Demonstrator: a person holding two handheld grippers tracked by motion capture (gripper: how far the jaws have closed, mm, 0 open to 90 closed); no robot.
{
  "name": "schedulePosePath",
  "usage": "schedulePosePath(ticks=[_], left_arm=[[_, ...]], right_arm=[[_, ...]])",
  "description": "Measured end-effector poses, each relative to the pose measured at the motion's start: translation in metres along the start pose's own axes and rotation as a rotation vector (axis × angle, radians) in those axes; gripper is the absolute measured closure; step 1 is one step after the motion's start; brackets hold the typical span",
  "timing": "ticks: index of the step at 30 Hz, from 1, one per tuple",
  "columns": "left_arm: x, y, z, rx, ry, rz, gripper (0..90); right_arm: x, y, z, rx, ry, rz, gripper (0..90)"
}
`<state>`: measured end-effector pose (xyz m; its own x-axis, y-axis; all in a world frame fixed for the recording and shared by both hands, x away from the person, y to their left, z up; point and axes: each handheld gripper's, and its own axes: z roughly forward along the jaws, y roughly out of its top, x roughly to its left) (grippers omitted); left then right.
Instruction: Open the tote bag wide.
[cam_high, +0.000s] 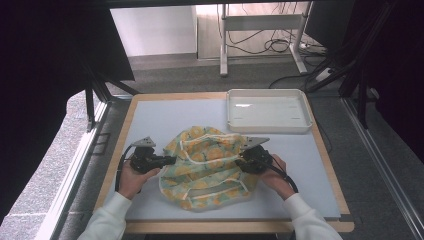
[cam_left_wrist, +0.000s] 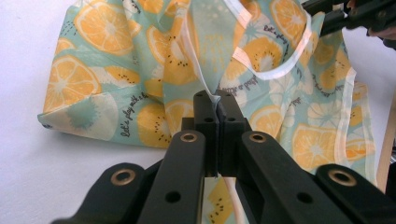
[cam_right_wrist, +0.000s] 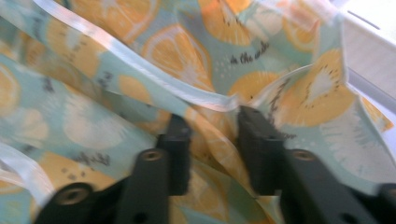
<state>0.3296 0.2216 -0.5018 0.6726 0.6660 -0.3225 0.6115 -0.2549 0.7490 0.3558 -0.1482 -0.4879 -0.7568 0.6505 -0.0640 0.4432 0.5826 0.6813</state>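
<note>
Two tongs, left tongs (cam_left_wrist: 217, 109) pinching cloth (cam_high: 207, 167), right tongs (cam_right_wrist: 212, 140) straddling it

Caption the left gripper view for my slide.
Left claw shut on white-trimmed, orange-print mint cloth on white table.

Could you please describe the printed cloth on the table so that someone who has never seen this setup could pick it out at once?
On the pale table top, nearer the person than the white tray at the far right corner, a crumpled cloth lies between the left gripper and the right gripper. It is mint green, printed with orange and kiwi slices, and edged in white trim; nothing else on the table is patterned.
</note>
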Motion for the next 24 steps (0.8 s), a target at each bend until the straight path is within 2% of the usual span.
schedulePosePath(ticks=[3, 7, 15, 24], left_arm=[[0.0, 0.0, 0.0, 0.001, -0.001, 0.001, 90.0], [0.0, 0.0, -0.001, -0.002, -0.003, 0.002, 90.0], [-0.001, 0.001, -0.003, -0.018, 0.004, -0.001, 90.0], [-0.005, 0.004, -0.004, -0.031, 0.011, 0.019, 90.0]], right_arm=[[-0.003, 0.001, -0.004, -0.032, 0.029, 0.038, 81.5], [-0.007, 0.002, -0.005, -0.045, 0.054, 0.063, 86.8], [-0.006, 0.006, -0.009, -0.072, 0.068, 0.054, 88.0], [-0.004, 0.015, -0.017, -0.119, 0.066, 0.047, 88.4]])
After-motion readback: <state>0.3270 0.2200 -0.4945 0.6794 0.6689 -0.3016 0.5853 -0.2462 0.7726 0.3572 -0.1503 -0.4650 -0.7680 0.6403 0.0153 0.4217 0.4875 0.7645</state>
